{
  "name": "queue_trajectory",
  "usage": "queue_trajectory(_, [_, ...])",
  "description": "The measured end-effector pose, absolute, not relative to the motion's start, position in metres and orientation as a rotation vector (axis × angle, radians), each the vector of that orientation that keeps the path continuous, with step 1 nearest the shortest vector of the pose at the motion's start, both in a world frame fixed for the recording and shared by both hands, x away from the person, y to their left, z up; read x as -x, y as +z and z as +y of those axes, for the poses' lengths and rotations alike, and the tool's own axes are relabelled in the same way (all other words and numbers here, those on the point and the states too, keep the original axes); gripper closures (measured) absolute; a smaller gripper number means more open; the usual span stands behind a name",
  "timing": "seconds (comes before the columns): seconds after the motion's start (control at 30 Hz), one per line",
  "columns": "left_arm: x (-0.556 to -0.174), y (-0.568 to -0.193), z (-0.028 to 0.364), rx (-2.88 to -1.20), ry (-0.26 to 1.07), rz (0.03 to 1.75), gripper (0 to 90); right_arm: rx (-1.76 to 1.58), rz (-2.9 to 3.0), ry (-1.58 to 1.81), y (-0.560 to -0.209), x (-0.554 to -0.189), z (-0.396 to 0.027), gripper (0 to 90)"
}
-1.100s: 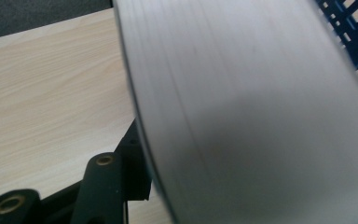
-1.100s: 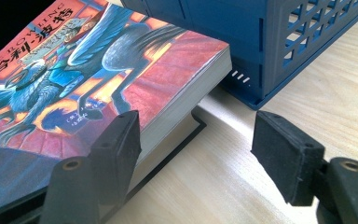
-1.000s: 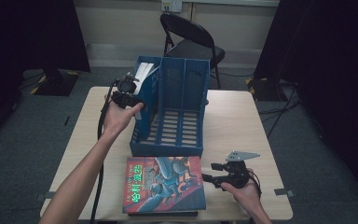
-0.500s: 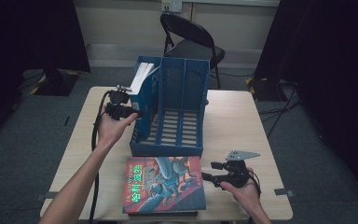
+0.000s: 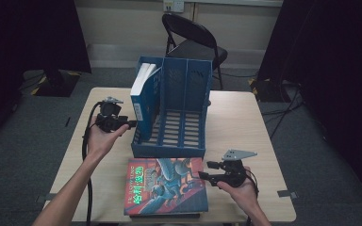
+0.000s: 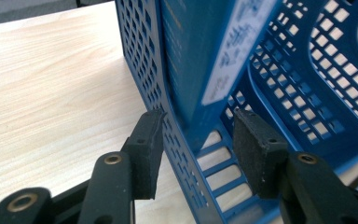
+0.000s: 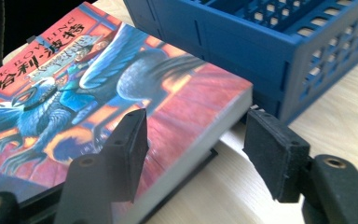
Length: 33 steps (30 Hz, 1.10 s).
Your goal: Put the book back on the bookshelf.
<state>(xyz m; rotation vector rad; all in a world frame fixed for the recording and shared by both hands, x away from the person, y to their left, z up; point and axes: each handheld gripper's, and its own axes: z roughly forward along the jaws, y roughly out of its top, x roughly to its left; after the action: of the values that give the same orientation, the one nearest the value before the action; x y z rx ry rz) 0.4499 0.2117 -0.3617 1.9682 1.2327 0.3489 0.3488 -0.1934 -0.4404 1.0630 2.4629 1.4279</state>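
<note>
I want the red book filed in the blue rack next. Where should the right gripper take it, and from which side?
Likely at its free right edge, coming in level from the right. The red book lies flat on a darker book, so its page edge stands proud of the table. The right gripper already has one jaw over the cover and one beside that edge.

A wooden table point(image 5: 245, 127) bears a blue file rack point(image 5: 174, 141) and books point(image 5: 166, 186).

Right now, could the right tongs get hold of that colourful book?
Probably yes. The right tongs already straddle the book at its edge, jaws just closing, pads not yet pressing; nothing blocks them.
</note>
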Motion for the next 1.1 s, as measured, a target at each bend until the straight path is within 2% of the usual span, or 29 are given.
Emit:
queue_trajectory(0.1, [-0.442, -0.365, 0.219, -1.918, 0.284, 1.213, 55.4, -1.043, 2.463, 1.420, -0.437, -0.354, -0.185, 42.7])
queue_trajectory(0.17, [-0.435, -0.369, 0.218, -1.942, 0.326, 1.209, 55.4, -1.030, 2.464, 1.420, -0.434, -0.356, -0.181, 43.2])
queue_trajectory(0.33, [-0.420, -0.381, 0.217, -1.967, 0.332, 1.191, 55.4, -1.025, 2.463, 1.389, -0.433, -0.361, -0.175, 43.2])
queue_trajectory(0.53, [-0.405, -0.393, 0.218, -1.964, 0.251, 1.157, 55.4, -1.035, 2.460, 1.369, -0.434, -0.364, -0.174, 41.0])
queue_trajectory(0.73, [-0.388, -0.400, 0.210, -2.013, 0.286, 1.158, 54.9, -1.039, 2.454, 1.344, -0.438, -0.366, -0.172, 41.2])
queue_trajectory(0.8, [-0.385, -0.404, 0.213, -1.990, 0.205, 1.138, 55.1, -1.035, 2.452, 1.336, -0.438, -0.366, -0.172, 43.2])
queue_trajectory(1.1, [-0.359, -0.422, 0.207, -2.054, 0.197, 1.105, 51.9, -1.049, 2.430, 1.330, -0.440, -0.365, -0.173, 51.0])
